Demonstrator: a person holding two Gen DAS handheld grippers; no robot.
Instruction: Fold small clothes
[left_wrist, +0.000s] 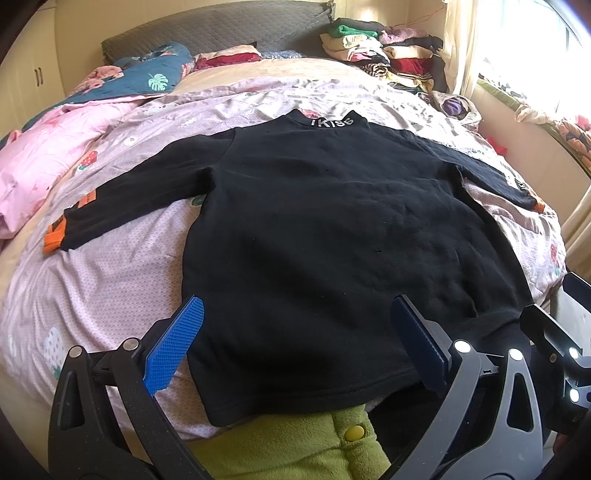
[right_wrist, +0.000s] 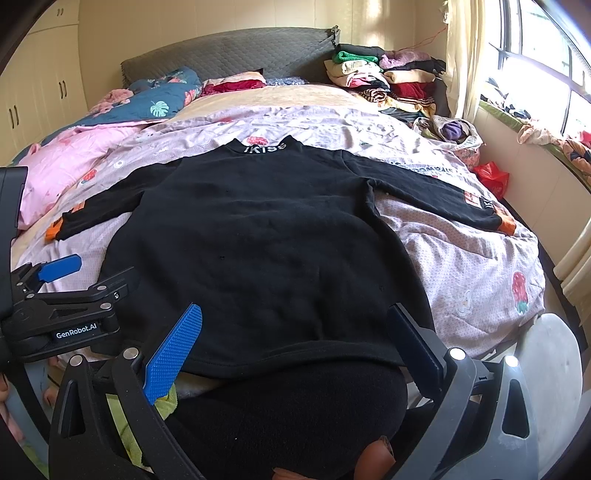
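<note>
A small black long-sleeved top with orange cuffs and white letters on its collar lies flat on the bed, both sleeves spread out; it also shows in the right wrist view. My left gripper is open and empty above the hem, its blue fingers wide apart. My right gripper is open and empty above the hem's right half. The left gripper also shows at the left edge of the right wrist view.
The bed's pink patterned sheet lies under the top. A pink quilt lies at left. A pile of folded clothes stands at the head right. A green garment and a white stool are near me.
</note>
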